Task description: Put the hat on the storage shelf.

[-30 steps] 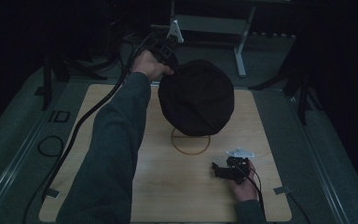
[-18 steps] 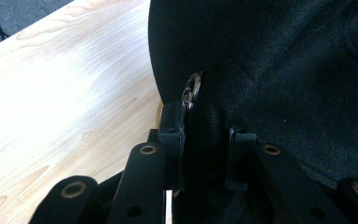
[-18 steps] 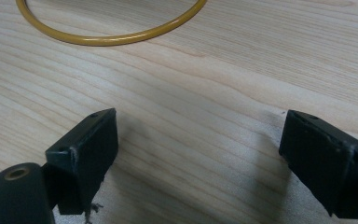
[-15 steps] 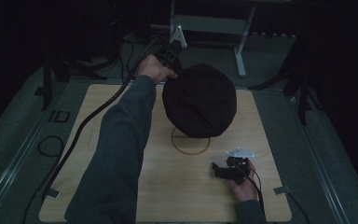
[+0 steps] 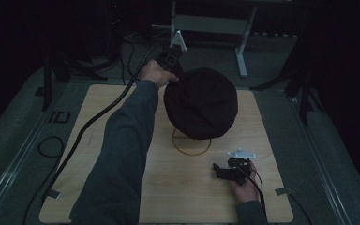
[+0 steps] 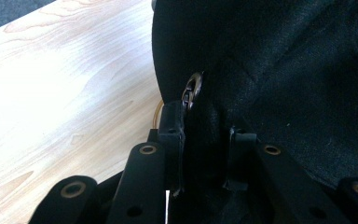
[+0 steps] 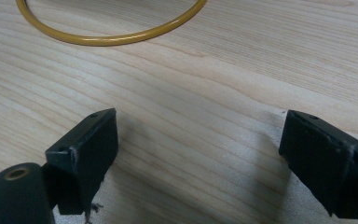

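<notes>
My left gripper (image 5: 176, 75) reaches over the far side of the wooden table (image 5: 89, 112), shut on the edge of a black fabric hat (image 5: 200, 103). The hat hangs above a thin yellow ring (image 5: 191, 155) lying flat on the wood and hides the ring's far part. In the left gripper view the jaws (image 6: 205, 126) pinch a fold of the hat (image 6: 284, 70) just below a small metal eyelet (image 6: 192, 88). My right gripper (image 5: 218, 171) rests low at the front right, open with nothing between its fingers (image 7: 198, 140), and the ring (image 7: 107, 41) lies ahead of it.
A thick black cable (image 5: 98, 117) trails from the left gripper across the table's left side and off its front corner. A metal stand (image 5: 241, 42) is on the floor behind the table. Bare wood (image 7: 214, 84) lies between the right gripper and the ring.
The left gripper and the hat have sunk a little toward the ring and shifted slightly right. The right gripper has stayed put.
</notes>
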Action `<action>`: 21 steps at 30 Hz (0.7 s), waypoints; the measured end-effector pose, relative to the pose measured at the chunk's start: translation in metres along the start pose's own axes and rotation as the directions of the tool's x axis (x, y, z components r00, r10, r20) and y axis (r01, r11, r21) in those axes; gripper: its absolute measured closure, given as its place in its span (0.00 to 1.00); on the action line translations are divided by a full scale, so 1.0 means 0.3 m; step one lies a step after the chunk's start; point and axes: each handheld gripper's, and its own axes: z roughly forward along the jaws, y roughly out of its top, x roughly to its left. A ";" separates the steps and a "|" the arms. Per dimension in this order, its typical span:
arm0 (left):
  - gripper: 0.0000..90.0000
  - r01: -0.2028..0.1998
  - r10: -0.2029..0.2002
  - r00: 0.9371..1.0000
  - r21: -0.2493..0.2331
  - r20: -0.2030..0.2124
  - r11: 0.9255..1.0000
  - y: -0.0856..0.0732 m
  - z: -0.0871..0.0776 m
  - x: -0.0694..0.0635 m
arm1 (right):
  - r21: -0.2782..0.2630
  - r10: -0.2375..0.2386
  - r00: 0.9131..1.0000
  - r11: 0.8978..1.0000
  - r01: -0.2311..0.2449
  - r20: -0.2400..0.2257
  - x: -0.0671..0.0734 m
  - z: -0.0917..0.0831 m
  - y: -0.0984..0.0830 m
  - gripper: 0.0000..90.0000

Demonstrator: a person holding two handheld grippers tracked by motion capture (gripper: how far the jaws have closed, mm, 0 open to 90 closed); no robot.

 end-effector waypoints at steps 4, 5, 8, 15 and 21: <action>0.82 0.000 0.000 1.000 0.002 -0.012 1.000 0.003 0.017 -0.005 | 0.000 0.000 1.000 1.000 0.000 0.000 0.000 0.000 0.000 0.13; 0.81 0.002 -0.002 1.000 0.002 -0.015 1.000 0.003 0.021 -0.005 | 0.000 0.000 1.000 1.000 0.000 0.000 0.000 0.000 0.000 0.13; 0.80 0.006 -0.006 1.000 0.002 -0.026 1.000 0.005 0.033 -0.005 | 0.000 0.000 1.000 1.000 0.000 0.001 0.000 0.000 0.000 0.13; 0.78 0.014 -0.014 0.999 -0.008 -0.036 1.000 0.006 0.067 -0.005 | -0.001 0.000 1.000 1.000 0.000 0.001 0.000 0.000 0.000 0.13; 0.76 0.001 -0.002 0.999 -0.030 -0.039 1.000 0.001 0.083 -0.001 | -0.001 -0.001 1.000 1.000 0.001 0.000 0.000 0.000 0.000 0.13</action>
